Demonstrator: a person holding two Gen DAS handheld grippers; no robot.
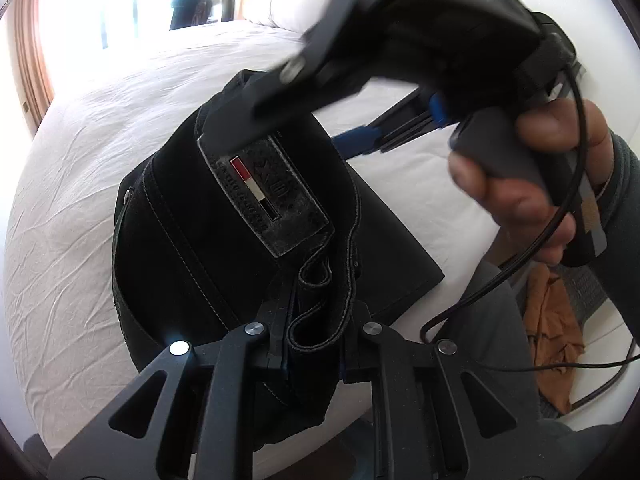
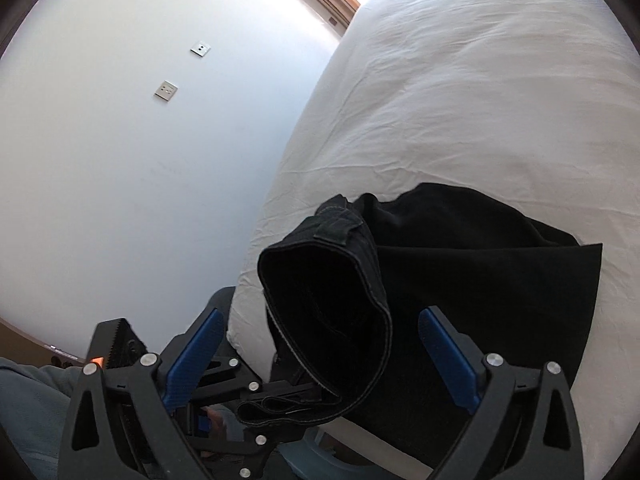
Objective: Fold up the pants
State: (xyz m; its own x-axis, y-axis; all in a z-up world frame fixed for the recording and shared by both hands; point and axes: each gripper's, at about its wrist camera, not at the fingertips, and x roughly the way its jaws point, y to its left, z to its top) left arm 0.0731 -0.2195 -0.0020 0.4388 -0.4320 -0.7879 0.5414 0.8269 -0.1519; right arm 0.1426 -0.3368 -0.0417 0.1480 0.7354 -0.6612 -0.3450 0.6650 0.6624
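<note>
Two claws are working one garment. The left claw (image 1: pixel 316 332) is pinching the bunched waistband of the black pants (image 1: pixel 224 232), jaws nearly together, likely to keep the fold from slipping. The right claw (image 2: pixel 320 356) is standing wide open with nothing pressed between its blue pads (image 2: pixel 448 356), the waistband just ahead of it. The pants are lying folded near the corner of the bed (image 2: pixel 480 92). White sheet is spreading wide beyond them; the mattress edge is running close on the wall side.
</note>
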